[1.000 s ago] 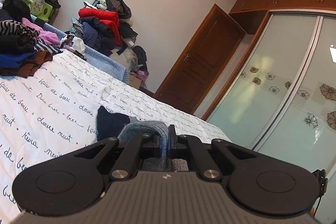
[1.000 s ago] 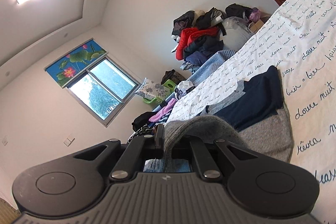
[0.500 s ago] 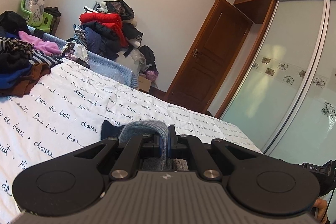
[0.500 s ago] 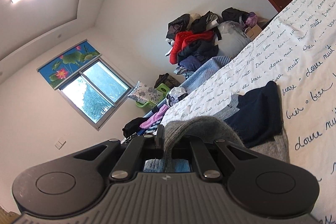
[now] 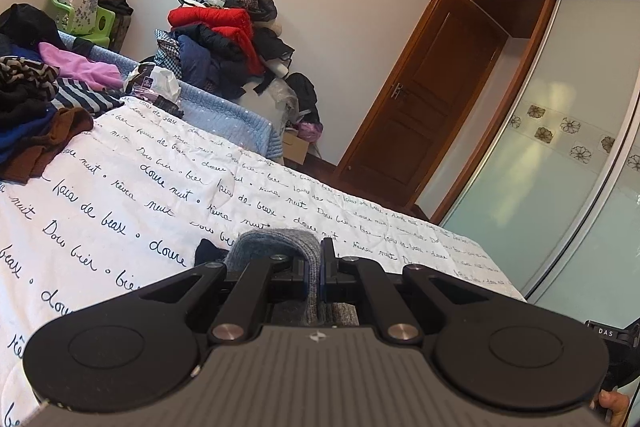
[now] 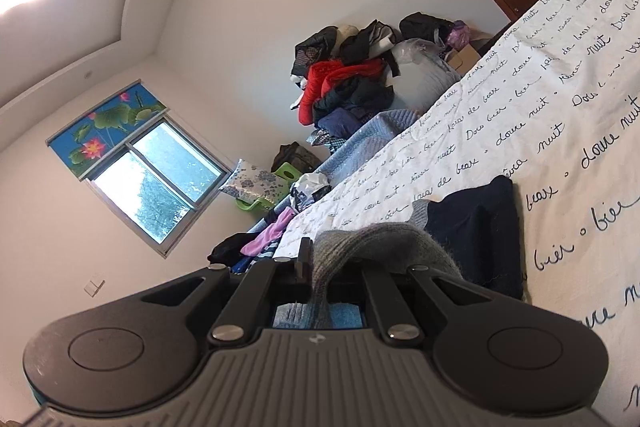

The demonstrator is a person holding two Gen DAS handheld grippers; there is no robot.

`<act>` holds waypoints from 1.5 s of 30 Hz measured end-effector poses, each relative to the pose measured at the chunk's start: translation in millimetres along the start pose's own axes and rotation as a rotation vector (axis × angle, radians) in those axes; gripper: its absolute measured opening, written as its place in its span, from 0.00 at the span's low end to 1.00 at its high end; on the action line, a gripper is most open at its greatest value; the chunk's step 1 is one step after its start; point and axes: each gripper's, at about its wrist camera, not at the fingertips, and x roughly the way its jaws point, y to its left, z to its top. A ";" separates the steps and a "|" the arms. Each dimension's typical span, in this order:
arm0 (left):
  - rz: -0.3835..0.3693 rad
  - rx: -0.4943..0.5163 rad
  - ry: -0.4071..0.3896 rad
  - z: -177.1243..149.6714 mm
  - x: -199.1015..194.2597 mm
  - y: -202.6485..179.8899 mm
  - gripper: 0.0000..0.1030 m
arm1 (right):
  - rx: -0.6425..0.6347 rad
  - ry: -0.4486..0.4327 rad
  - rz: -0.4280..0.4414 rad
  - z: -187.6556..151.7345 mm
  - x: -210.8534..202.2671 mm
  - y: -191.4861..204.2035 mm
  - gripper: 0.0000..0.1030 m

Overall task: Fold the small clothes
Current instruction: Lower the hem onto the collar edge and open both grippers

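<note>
Pinching a fold of the grey knit garment (image 5: 276, 247), the left gripper (image 5: 316, 267) has its jaws pressed together on the cloth, which humps over the fingers. The right gripper (image 6: 316, 267) likewise nips the same garment (image 6: 384, 239), jaws closed on the wool. Its navy part (image 6: 476, 227) lies flat on the bed (image 5: 120, 187) just beyond. Ahead, the white quilt stretches open and bare toward the far edge, where a blue blanket (image 5: 224, 115) borders it. Cursive script repeats across the quilt: "douce nuit", "bier" and "de beax" can be read. A clothes heap (image 5: 32, 95) crowds the left edge; another pile (image 5: 224, 39) rises against the wall. Rightward stand a wooden door (image 5: 420, 107) and a frosted sliding wardrobe (image 5: 560, 167).
</note>
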 end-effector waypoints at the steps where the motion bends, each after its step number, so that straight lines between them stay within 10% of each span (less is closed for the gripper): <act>1: 0.007 0.000 0.005 1.1 4.6 0.6 0.05 | 0.008 -0.001 -0.002 1.9 3.3 -3.0 0.05; 45: 0.178 0.004 0.133 6.2 146.1 25.7 0.05 | 0.160 0.064 -0.127 35.3 106.2 -94.7 0.05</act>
